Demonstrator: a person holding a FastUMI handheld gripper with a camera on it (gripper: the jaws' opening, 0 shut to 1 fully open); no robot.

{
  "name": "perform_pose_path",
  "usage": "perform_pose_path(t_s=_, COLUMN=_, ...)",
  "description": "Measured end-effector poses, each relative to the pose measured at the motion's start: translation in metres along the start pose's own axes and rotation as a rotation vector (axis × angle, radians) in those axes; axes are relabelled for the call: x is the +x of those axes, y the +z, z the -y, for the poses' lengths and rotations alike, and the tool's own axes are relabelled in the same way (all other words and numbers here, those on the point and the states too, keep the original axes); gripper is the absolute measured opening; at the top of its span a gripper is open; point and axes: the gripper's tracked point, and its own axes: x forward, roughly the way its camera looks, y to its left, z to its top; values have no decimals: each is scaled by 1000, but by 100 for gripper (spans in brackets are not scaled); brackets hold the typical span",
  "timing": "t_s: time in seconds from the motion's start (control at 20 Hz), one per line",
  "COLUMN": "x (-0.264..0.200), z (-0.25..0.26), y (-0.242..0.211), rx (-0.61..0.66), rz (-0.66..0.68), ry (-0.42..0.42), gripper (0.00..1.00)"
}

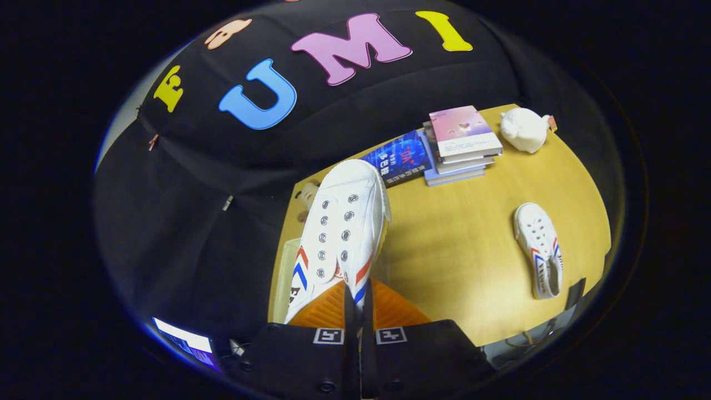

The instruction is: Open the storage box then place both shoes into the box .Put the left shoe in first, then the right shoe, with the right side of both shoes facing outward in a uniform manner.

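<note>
Wooden, pale-yellow bench (pixel 472 244) takes up the middle of the scene, backed by a black cloth wall (pixel 183 222). Over its near left part hangs a white shoe (pixel 341 228) with red and blue stripes on its side, toe pointing away from the claw and eyelets facing the camera, no laces in them. The claw (pixel 360 303) grips it: both fingers are pressed nearly together on a thin edge of the shoe's side near the heel, and the shoe stands up and away from them, lifted off the bench. Beneath the shoe and just ahead of the fingers lies something orange and ribbed (pixel 383 311); I cannot tell whether it belongs to the storage box, nor whether the box is open. A pale translucent edge (pixel 286 261) shows to the left of the shoe, at the bench's edge.

Beyond the held shoe, at the far side of the bench, sits a stack of books (pixel 461 144) with a pink cover on top, and a blue book (pixel 400 158) lies just beside it, touching or nearly so. Well apart from the claw, on the right of the bench, the second shoe (pixel 539 247) lies flat with its opening up and toe pointing away. A small white figurine (pixel 523 129) stands near the far corner, just right of the books.
</note>
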Motion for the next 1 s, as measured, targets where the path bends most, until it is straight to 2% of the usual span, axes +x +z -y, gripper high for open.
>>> perform_pose_path(t_s=0.25, x=38, z=-65, y=-42, rx=-63, rz=-77, ry=64, gripper=6)
perform_pose_path(t_s=0.4, x=62, z=-83, y=-71, rx=-80, rz=-134, ry=66, gripper=6)
perform_pose_path(t_s=0.6, x=94, z=-81, y=-103, rx=-124, rz=-195, ry=24, gripper=6)
perform_pose_path(t_s=1.0, x=149, z=-55, y=-151, rx=-135, rz=-309, ry=-132, gripper=6)
